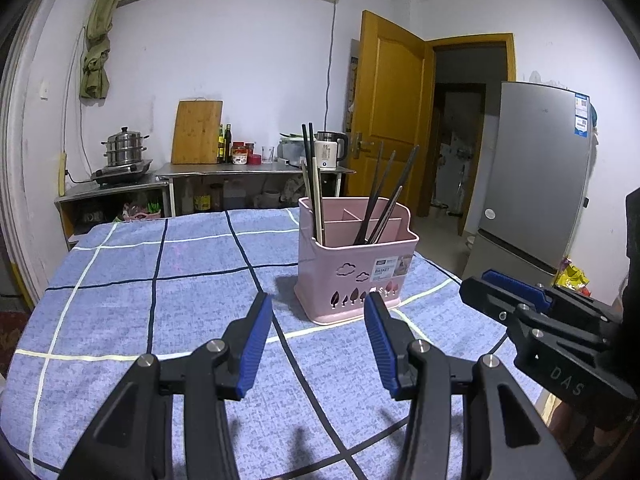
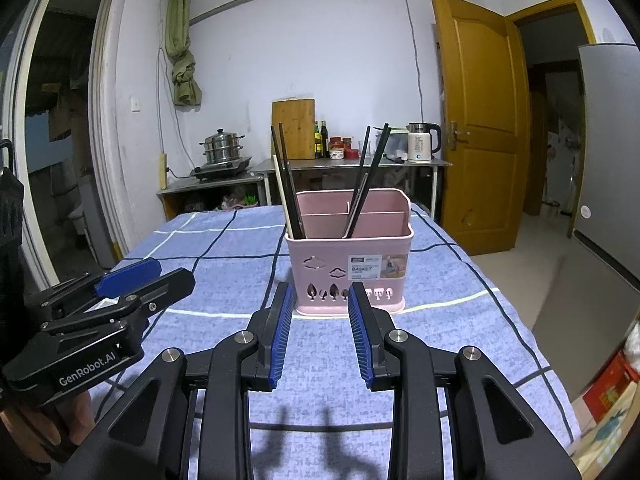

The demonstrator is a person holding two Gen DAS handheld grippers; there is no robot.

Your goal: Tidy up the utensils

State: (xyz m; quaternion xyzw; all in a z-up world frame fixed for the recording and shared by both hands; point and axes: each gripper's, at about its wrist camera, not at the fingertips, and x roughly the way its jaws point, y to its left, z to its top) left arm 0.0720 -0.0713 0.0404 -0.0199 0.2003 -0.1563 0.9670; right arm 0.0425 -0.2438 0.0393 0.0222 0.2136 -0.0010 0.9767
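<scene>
Pink utensil basket [image 1: 356, 264] standing upright on the worktop [image 1: 160, 300], which is covered by a blue checked cloth. In the left wrist view the basket lies at about 1 o'clock from the left tongs [image 1: 318, 312]; in the right wrist view it lies at 12 o'clock, just beyond the right tongs [image 2: 317, 300]. Dark chopsticks [image 1: 308, 160] and a pale pair stand nearly upright in the basket's left corner, while a second group of dark chopsticks [image 1: 384, 196] leans toward 1 o'clock from its front compartment. Both tongs are released, blue pads spread apart, nothing between them, hovering above the cloth near the basket's base without touching it. The right tongs appear at 3 o'clock in the left view. Background: cutting board [image 2: 293, 128], steamer pot [image 2: 222, 148], kettle [image 2: 422, 142], refrigerator [image 1: 536, 172].
</scene>
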